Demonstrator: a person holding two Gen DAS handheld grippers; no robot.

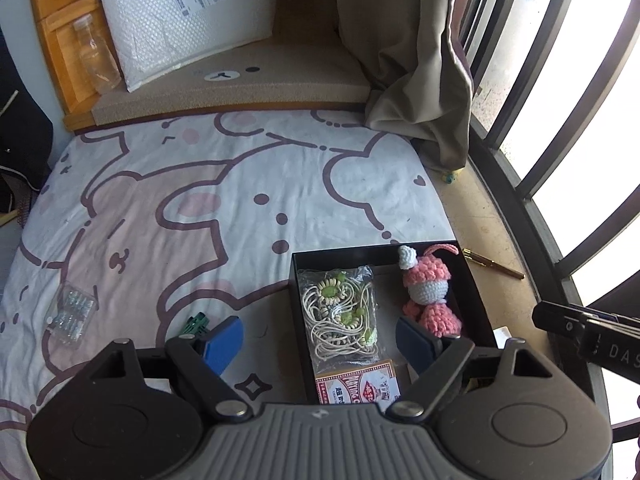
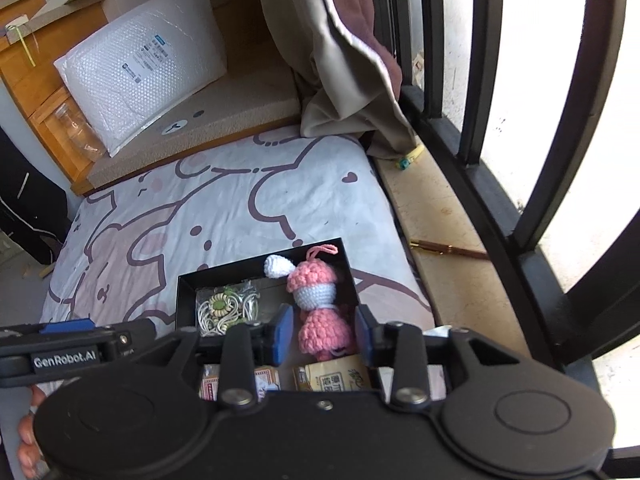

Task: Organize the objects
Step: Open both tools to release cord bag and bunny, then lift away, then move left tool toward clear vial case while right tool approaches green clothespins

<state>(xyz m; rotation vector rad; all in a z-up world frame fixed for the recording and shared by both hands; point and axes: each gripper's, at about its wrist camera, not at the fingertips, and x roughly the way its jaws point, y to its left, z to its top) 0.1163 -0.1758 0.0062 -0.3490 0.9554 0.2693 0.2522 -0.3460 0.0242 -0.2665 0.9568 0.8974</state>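
**Doll set in the box, both tools clear above it**

Bedding printed with cartoon bears [image 1: 224, 184] carries the whole job, beside a barred window. Nearest, the right tool [image 2: 323, 330] hangs over the black box [image 1: 298, 280] with its blue pads apart on either side of the pink crochet doll [image 2: 320, 312], pressing on nothing; the doll looks released and lying free. The left tool [image 1: 320, 340] is also open and empty, straddling the box's near-left corner, probably to steady the box if needed. Inside the box, the doll lies along the right wall with its long axis running near to far, head and hanging loop toward the far rim. Left of it lies a bagged cord bundle [image 1: 340, 312], and at the near edge a red deck of playing cards [image 1: 356, 390].

Outside the box, a small green item [image 1: 195, 322] and a clear plastic pack [image 1: 70, 312] lie on the sheet, apparently still to be gathered. Farther right, a pen [image 1: 494, 264] lies on the sill. Beyond, a bubble mailer [image 1: 184, 16] leans upright.
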